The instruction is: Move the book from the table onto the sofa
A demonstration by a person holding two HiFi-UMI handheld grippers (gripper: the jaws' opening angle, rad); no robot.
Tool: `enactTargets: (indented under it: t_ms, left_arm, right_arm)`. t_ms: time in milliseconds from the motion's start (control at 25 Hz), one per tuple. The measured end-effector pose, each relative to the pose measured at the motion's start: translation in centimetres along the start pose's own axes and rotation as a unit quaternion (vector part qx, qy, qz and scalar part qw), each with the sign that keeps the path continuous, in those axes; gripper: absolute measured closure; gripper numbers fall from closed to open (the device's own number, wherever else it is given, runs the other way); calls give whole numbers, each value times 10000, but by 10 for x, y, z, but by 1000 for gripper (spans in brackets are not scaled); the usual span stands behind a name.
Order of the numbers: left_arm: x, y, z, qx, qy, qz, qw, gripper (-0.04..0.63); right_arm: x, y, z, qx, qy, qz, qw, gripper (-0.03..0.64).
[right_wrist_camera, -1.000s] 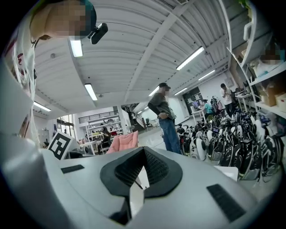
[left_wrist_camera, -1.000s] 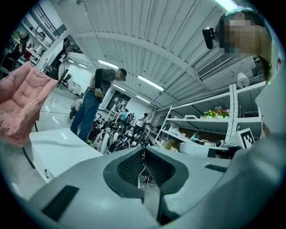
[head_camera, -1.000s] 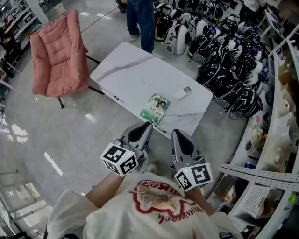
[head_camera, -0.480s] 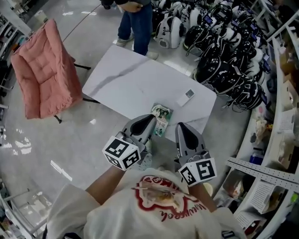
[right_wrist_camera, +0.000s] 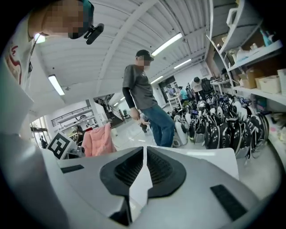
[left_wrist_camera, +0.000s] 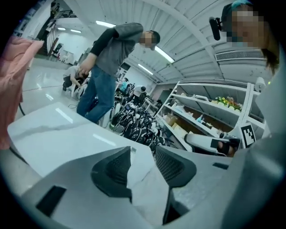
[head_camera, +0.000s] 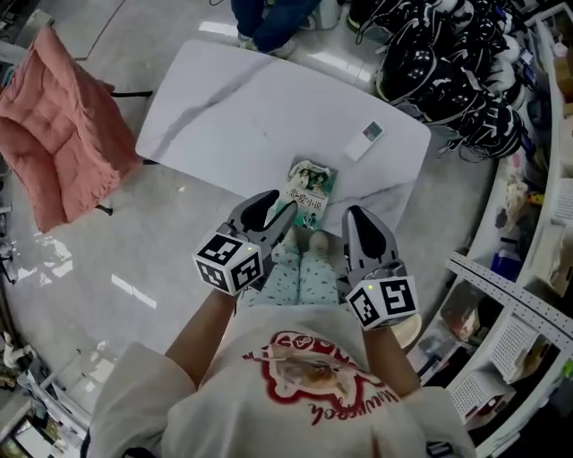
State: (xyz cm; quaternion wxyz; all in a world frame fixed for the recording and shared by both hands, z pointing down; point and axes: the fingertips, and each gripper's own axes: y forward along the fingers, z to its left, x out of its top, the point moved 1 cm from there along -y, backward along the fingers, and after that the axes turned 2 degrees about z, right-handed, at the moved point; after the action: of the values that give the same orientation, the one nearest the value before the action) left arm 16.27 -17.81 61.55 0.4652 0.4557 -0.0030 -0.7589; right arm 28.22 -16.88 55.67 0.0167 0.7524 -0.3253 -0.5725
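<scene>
Up right of centre in the head view, a small white remote (head_camera: 365,140) lies flat, its long side running on a diagonal. At the top edge a person in blue jeans (head_camera: 269,18) stands on the glossy grey floor (head_camera: 116,250), and the gripper views show that person in a grey top. Over on the right, a big heap of black-and-white gear (head_camera: 457,72) crowds the floor, and white shelving (head_camera: 524,304) runs down the right side. Strip lights (right_wrist_camera: 169,44) glow overhead.

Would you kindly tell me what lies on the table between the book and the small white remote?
Nothing lies there. In the head view, only bare white tabletop separates the book from the remote.
</scene>
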Motion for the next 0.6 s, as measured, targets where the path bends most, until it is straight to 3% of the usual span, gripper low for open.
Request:
enactTargets:
  t_ms: [40,160,360,600]
  left_arm:
    - [-12,5,11,78,-160,99,9998,434]
    - [-53,23,45,264,-568,447,9970,397]
    - [-138,47,100,757,-1070,1157,9846,374]
    - [-218,69,154,1104,-1410,1782,9676,310]
  right_arm:
    - [-13,7,-8,-17,53,157,9999,611]
    - [-59,30,-31,-23,181,620,9979,489]
    - [-147,58,-63,-76,538,1505,9871,420]
    - [-230,83,-86,-206,813,2031,9755,391]
